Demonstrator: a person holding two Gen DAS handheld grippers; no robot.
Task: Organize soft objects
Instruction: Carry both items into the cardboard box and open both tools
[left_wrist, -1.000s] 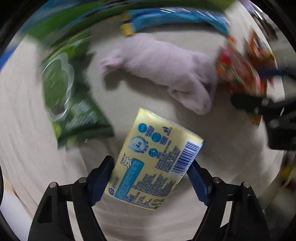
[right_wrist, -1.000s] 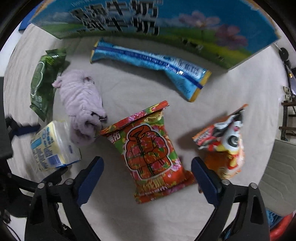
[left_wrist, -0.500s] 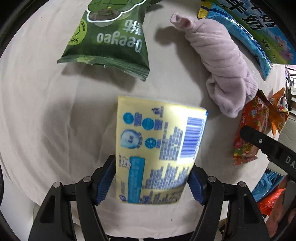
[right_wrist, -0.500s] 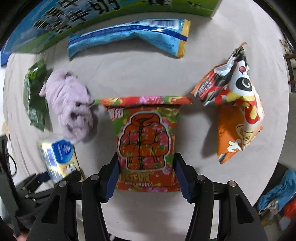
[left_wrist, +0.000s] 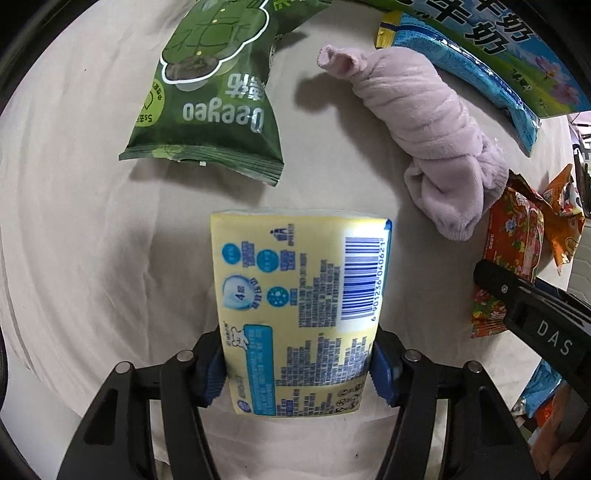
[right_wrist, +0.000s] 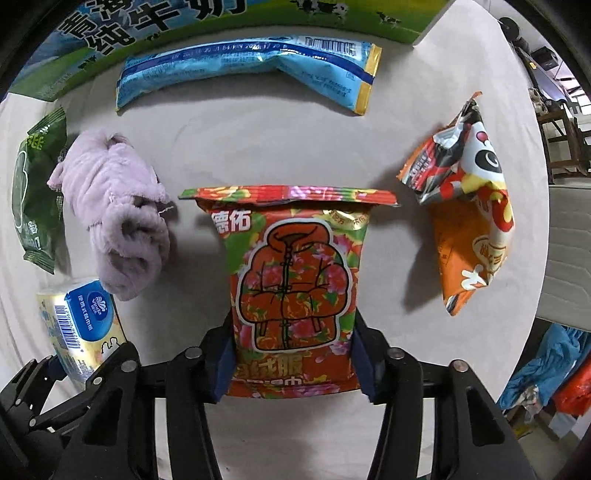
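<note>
Left tongs (left_wrist: 298, 363) are clamped on the lower sides of a yellow tissue pack (left_wrist: 299, 314), barcode face up, held over the cloth-covered desk (left_wrist: 74, 240). Right tongs (right_wrist: 291, 363) are clamped on the lower edges of a red floral snack bag (right_wrist: 293, 288), which stands centred in the right wrist view. Beyond the tissue pack lie a green snack bag (left_wrist: 214, 96) to the left and a rolled lilac plush towel (left_wrist: 424, 129) to the right, apart from each other. Farther back, a long blue packet (right_wrist: 243, 70) lies just before a green-and-blue milk carton box (right_wrist: 155, 26). An orange crumpled snack bag (right_wrist: 469, 206) lies right of the red bag, apart from it.
</note>
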